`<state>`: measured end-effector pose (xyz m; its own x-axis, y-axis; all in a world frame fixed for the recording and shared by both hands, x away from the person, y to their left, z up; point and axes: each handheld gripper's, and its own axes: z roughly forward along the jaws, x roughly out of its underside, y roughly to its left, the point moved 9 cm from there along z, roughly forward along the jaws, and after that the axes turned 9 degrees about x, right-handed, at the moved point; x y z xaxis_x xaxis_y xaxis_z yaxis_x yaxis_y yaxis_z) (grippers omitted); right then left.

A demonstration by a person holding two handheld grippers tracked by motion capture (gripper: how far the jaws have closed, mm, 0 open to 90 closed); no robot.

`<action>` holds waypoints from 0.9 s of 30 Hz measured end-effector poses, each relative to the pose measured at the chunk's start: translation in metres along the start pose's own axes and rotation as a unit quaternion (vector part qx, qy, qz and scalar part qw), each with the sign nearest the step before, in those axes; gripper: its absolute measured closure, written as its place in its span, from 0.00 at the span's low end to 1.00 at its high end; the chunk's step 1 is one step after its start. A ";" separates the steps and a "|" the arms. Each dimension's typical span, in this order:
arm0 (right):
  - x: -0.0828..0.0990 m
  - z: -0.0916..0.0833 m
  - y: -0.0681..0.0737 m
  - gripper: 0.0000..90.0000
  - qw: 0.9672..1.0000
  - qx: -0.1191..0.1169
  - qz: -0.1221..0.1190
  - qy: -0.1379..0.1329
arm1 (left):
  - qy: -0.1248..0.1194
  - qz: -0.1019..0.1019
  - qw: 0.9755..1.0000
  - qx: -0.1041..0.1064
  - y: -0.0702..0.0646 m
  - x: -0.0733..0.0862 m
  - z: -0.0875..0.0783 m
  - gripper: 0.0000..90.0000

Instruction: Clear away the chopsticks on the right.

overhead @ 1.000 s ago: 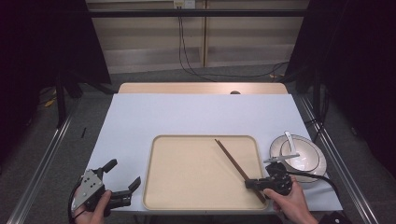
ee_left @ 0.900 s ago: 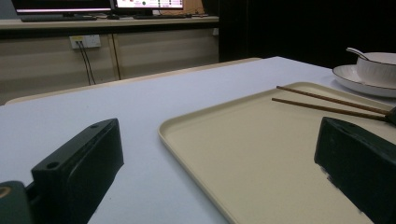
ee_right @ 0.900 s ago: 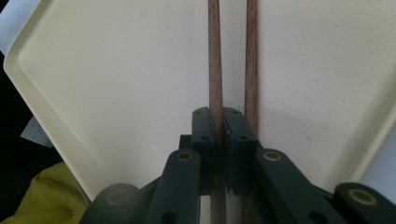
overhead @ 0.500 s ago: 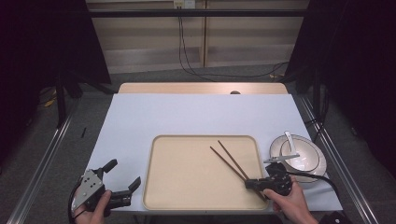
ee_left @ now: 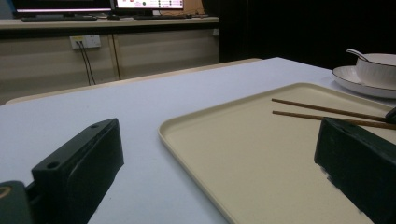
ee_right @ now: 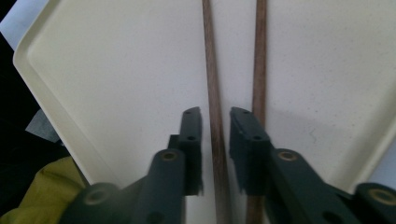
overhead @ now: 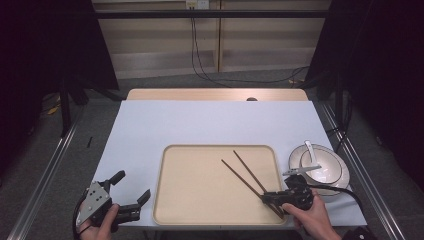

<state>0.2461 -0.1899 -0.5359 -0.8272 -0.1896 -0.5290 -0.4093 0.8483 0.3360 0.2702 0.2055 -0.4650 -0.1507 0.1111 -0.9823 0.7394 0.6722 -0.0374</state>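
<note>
Two brown wooden chopsticks [overhead: 245, 175] lie slightly splayed on the cream tray [overhead: 165, 200]. My right gripper [overhead: 265, 196] sits at their near ends by the tray's front right corner. Its jaws have just been opening. In the right gripper view, one chopstick [ee_right: 210, 56] runs loosely between the parted jaws of the gripper [ee_right: 215, 114], and the other chopstick [ee_right: 259, 56] passes under the right jaw. My left gripper [overhead: 132, 185] rests open at the table's front left, beside the tray, with nothing between its jaws [ee_left: 219, 154].
A white bowl [overhead: 325, 172] with a spoon [overhead: 310, 150] stands on a plate to the right of the tray, close behind my right hand. The pale table [overhead: 215, 120] stretches beyond the tray. Cables hang at the back.
The two chopsticks, held together as one line before, have spread apart on the tray. The right jaws have parted. Neither hand has shifted.
</note>
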 end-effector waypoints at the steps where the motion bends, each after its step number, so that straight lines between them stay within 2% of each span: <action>1: -0.001 -0.002 0.001 0.79 1.000 -0.005 -0.004 -0.006 | 0.000 0.000 1.000 0.000 0.000 0.000 0.000 0.01; 4: -0.003 -0.008 0.003 0.74 0.999 -0.019 -0.017 -0.019 | 0.000 0.000 1.000 -0.001 0.000 0.000 0.000 0.01; 7: -0.007 -0.017 0.004 0.64 0.998 -0.031 -0.034 -0.043 | 0.000 -0.001 1.000 0.000 0.000 0.000 0.000 0.01; 12: -0.016 -0.031 -0.004 0.41 0.994 -0.016 -0.074 -0.079 | 0.006 -0.009 1.000 -0.004 0.001 0.003 0.001 0.01; 14: -0.022 -0.038 -0.012 0.33 0.990 0.006 -0.093 -0.108 | 0.006 -0.012 1.000 -0.004 0.001 0.003 0.002 0.01; 17: -0.029 -0.052 -0.018 0.19 0.983 0.008 -0.119 -0.142 | 0.010 -0.011 1.000 -0.003 0.001 0.004 0.002 0.01; 19: -0.029 -0.060 -0.021 0.11 0.979 0.003 -0.131 -0.154 | 0.005 -0.016 1.000 -0.003 0.000 0.003 0.002 0.01; 20: -0.029 -0.064 -0.022 0.10 0.978 -0.005 -0.133 -0.157 | 0.005 -0.016 1.000 -0.002 0.000 0.003 0.002 0.01; 21: -0.029 -0.068 -0.024 0.10 0.978 -0.002 -0.134 -0.162 | 0.009 -0.016 1.000 -0.005 0.001 0.004 0.001 0.01; 27: -0.027 -0.088 -0.041 0.10 0.970 0.032 -0.139 -0.196 | 0.010 -0.021 1.000 -0.001 -0.002 0.004 0.002 0.01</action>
<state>0.2514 -0.2636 -0.4670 -0.4731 -0.2226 -0.8524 -0.5593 0.8235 0.0954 0.2697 0.2031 -0.4697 -0.1938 0.0977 -0.9762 0.7316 0.6773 -0.0775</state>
